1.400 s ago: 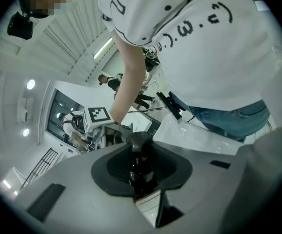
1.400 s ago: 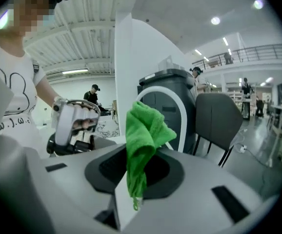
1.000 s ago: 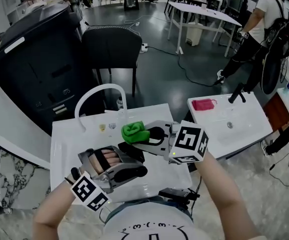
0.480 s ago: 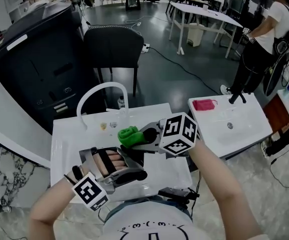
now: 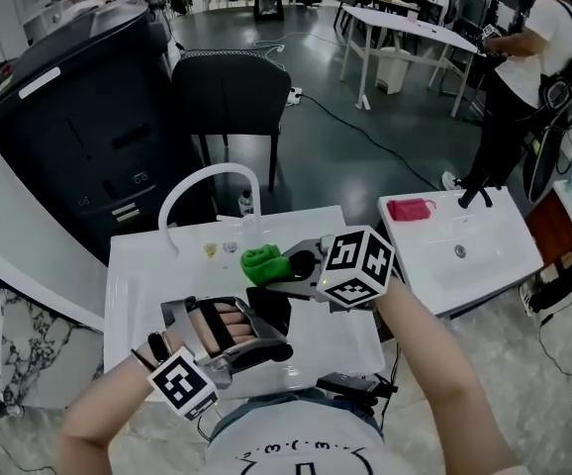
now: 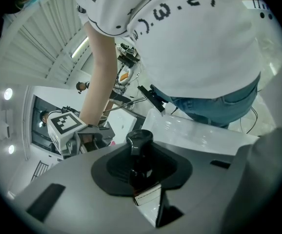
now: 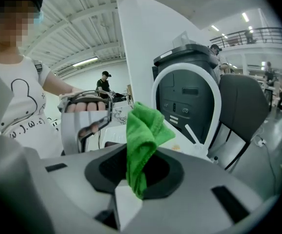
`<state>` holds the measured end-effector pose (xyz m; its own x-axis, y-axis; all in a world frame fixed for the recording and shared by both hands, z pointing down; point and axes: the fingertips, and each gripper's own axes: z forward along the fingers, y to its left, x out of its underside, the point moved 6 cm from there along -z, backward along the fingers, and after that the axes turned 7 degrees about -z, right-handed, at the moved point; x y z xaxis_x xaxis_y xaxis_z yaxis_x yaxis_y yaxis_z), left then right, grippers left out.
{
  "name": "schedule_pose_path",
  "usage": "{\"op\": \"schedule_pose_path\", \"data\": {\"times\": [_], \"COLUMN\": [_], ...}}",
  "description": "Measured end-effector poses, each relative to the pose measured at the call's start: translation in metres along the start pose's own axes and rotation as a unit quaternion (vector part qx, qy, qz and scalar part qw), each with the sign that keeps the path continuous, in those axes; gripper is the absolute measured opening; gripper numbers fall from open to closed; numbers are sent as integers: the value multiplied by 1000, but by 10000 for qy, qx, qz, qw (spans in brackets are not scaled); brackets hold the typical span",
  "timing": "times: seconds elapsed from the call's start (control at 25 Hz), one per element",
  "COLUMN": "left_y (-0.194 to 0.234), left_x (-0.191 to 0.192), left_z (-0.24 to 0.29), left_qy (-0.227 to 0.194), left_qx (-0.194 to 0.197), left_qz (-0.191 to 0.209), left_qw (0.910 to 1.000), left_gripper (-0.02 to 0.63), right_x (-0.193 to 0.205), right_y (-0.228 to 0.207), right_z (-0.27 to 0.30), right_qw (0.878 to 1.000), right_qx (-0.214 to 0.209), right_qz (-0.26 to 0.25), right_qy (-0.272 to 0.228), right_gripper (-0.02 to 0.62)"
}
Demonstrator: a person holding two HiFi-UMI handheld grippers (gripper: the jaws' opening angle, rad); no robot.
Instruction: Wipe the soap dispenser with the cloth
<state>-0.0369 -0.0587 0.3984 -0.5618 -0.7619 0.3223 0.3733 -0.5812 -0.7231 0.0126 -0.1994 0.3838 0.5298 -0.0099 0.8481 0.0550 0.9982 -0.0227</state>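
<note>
Right gripper view: right hand-held gripper [image 7: 132,188] pinched shut on green cloth [image 7: 143,133].

The person wears a white short-sleeved T-shirt [image 5: 306,455] printed with black dots and curved lines, over blue jeans [image 6: 219,112]. The left gripper [image 5: 266,317] and right gripper [image 5: 269,265] have grey moulded bodies with a black recess round the jaws. Each carries a white marker cube [image 5: 357,265] with black square patterns.

Dark glossy floor [image 5: 365,156]; black chair [image 5: 229,92] beyond worktop's [image 5: 133,295] far edge; large black cabinet [image 5: 68,117] at far-left corner; white tables [image 5: 410,26] farther back.
</note>
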Motion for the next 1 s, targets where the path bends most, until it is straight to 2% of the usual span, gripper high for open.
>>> {"op": "schedule_pose_path", "data": {"times": [0.12,0.24,0.36,0.48,0.6,0.8,1.0], "left_y": [2,4,5,6,4,2,2], "left_x": [1,1,1,-1,-3,-5,-4], "left_z": [1,3,4,7,10,12,7], "left_qy": [10,-7,18,29,38,23,-1], "left_qx": [-8,-9,-28,-15,70,61,-15], "left_qz": [29,56,169,261,314,229,63], "left_qw": [10000,10000,9999,9997,9995,9997,10000], "left_gripper": [98,98,98,100,101,101,100], "right_x": [-12,-17,-22,-24,-24,-17,6], "right_y": [13,25,28,22,16,0,-30], "right_z": [-12,-15,-10,2,16,39,46], "right_qw": [9997,9989,9950,9858,9803,9843,9786], "right_qx": [-202,-429,-684,-898,-1023,-842,-586], "right_qz": [30,209,713,1381,1660,1544,1952], "right_qy": [-130,-37,-170,-341,-316,137,279], "right_gripper": [77,77,76,75,75,75,75]}}
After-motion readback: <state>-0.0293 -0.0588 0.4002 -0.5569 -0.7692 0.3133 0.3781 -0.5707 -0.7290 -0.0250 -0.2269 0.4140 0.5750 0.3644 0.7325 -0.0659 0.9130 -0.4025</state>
